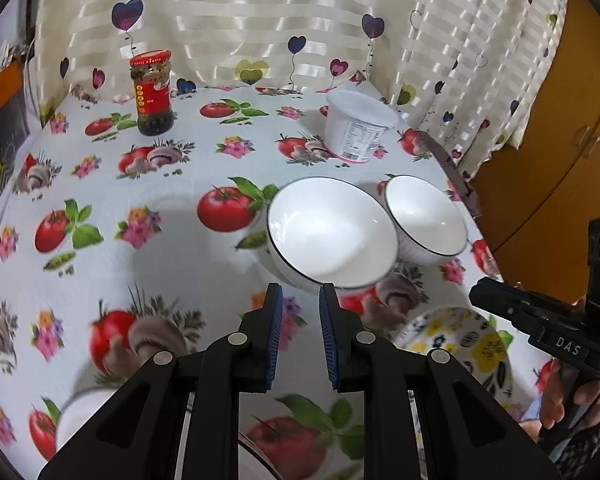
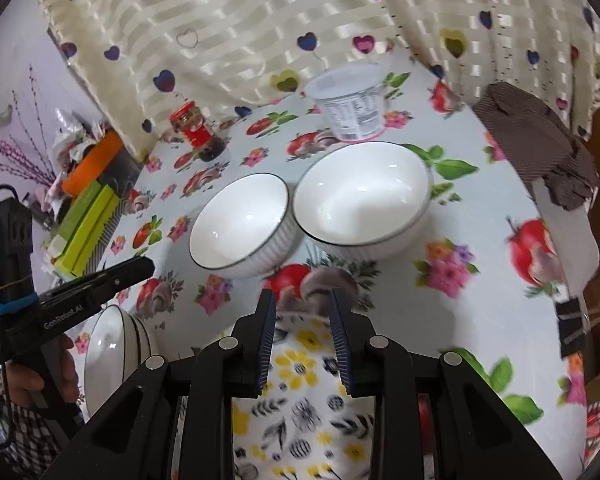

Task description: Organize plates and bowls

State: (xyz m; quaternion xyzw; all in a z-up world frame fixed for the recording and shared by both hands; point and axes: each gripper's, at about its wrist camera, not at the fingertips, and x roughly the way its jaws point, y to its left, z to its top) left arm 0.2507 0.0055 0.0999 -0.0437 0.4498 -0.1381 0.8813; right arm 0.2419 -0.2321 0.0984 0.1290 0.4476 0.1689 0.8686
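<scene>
Two white bowls with dark rims stand side by side on the table: one (image 1: 332, 232) just ahead of my left gripper (image 1: 300, 300) and one (image 1: 428, 220) to its right. In the right wrist view they are the left bowl (image 2: 240, 226) and the right bowl (image 2: 362, 196). My left gripper is open and empty, just short of the nearer bowl's rim. My right gripper (image 2: 302, 304) is open and empty above a plate with a yellow flower pattern (image 2: 304, 392), which also shows in the left wrist view (image 1: 460, 340). A stack of white bowls (image 2: 112, 356) sits at the lower left.
A red-lidded jar (image 1: 152, 92) and an upturned white tub (image 1: 356, 126) stand at the back of the table. A heart-print curtain (image 1: 260, 20) hangs behind. A brown cloth (image 2: 540, 140) lies at the table's right edge. Green boxes (image 2: 88, 228) lie off the left side.
</scene>
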